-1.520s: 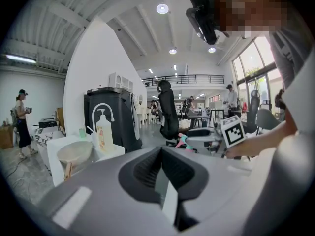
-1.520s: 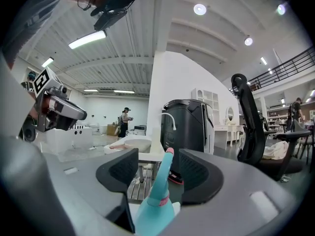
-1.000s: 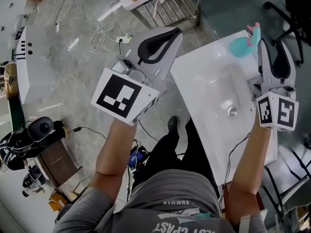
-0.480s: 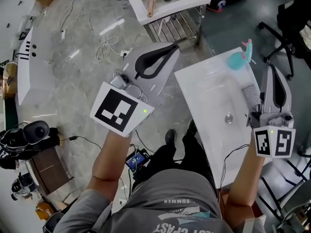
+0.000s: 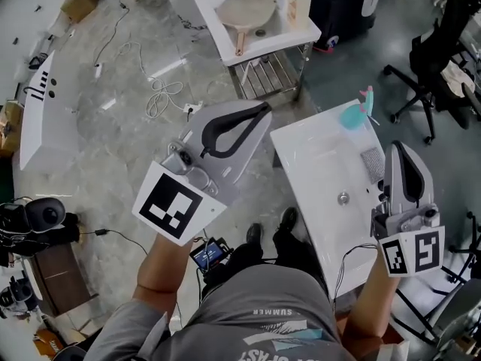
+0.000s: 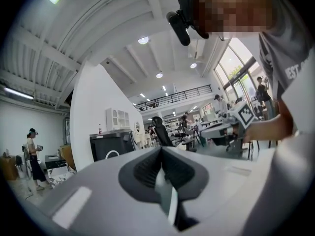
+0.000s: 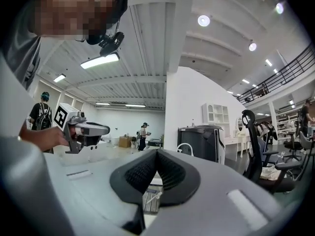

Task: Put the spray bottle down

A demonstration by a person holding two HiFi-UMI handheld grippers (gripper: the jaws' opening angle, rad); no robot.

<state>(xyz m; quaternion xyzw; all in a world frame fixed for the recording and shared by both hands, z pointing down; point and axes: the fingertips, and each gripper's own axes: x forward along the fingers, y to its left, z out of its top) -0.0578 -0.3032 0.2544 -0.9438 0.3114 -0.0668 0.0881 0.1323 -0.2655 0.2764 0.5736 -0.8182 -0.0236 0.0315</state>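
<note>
The left hand-held gripper is held over the floor, just left of the desk, and it points away from the person. Its jaws are together and there is nothing between them.

To the right of it stands the white desk. It has a basin sunk into its top, with a round drain in the near part. The spray bottle is on the far right corner of this desk. It has a turquoise body and a pink spray head, and no gripper touches it. Whether it stands upright or leans, I cannot tell from this steep view. A little nearer than the bottle, a grey pad lies on the right rim of the desk.

The right hand-held gripper is above the right edge of the desk, just beside the grey pad. Its jaws have just been closing and are now together, with nothing between them. The spray bottle is beyond its tips, farther and slightly to the left, clearly apart from it. Farther to the right, a black office chair stands on the floor.
</note>
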